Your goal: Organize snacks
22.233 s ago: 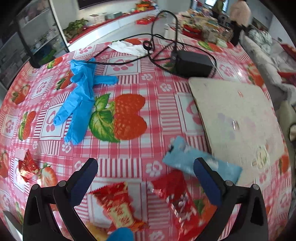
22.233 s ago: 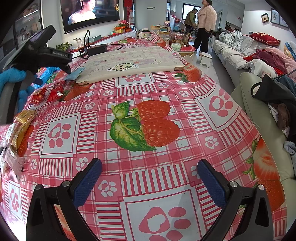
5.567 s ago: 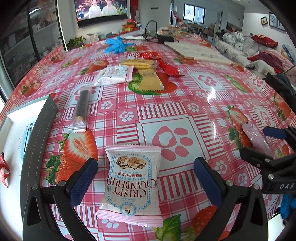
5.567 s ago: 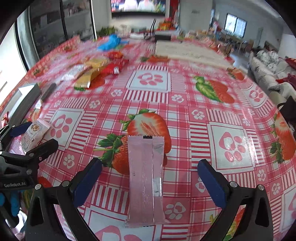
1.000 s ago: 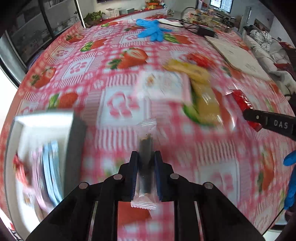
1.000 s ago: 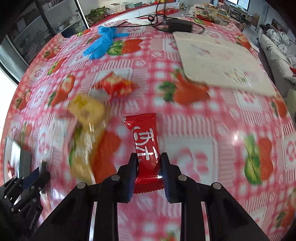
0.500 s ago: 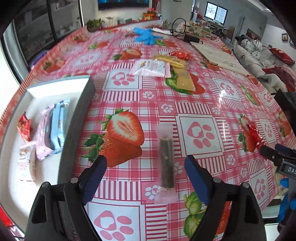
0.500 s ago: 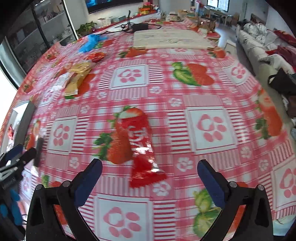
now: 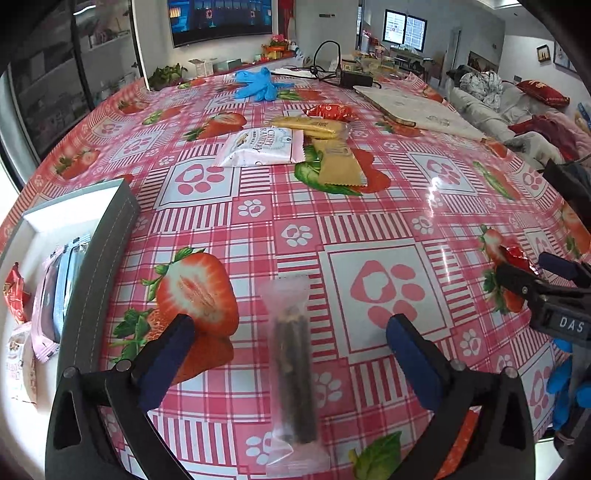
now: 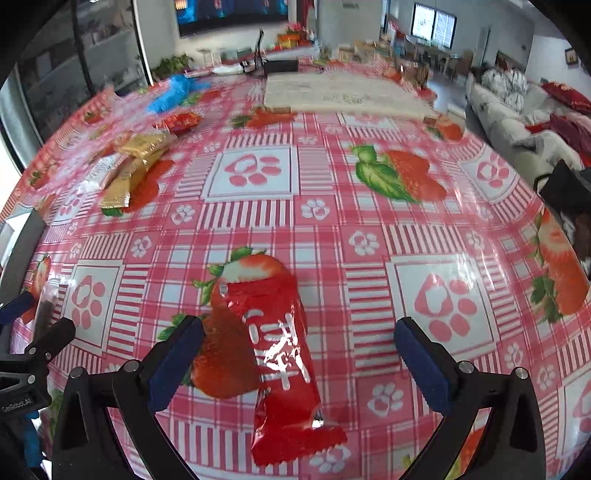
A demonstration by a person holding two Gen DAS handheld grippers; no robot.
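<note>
A home living room: sofa [image 9: 491, 107], television [image 9: 221, 18], strawberry-print tablecloth [image 9: 369, 221].

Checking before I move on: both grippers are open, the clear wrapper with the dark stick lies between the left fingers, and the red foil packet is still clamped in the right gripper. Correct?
Not quite. The right wrist view shows the right gripper open too, its jaws wide apart; the red foil packet lies loose on the tablecloth between them. The left gripper is open, with the clear wrapper holding the dark stick between its fingers, as you said.

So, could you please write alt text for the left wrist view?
The open left gripper hovers over a clear-wrapped dark snack stick lying untouched on the pink strawberry-print tablecloth. A grey-walled white box of snacks sits left; more packets lie beyond.
</note>
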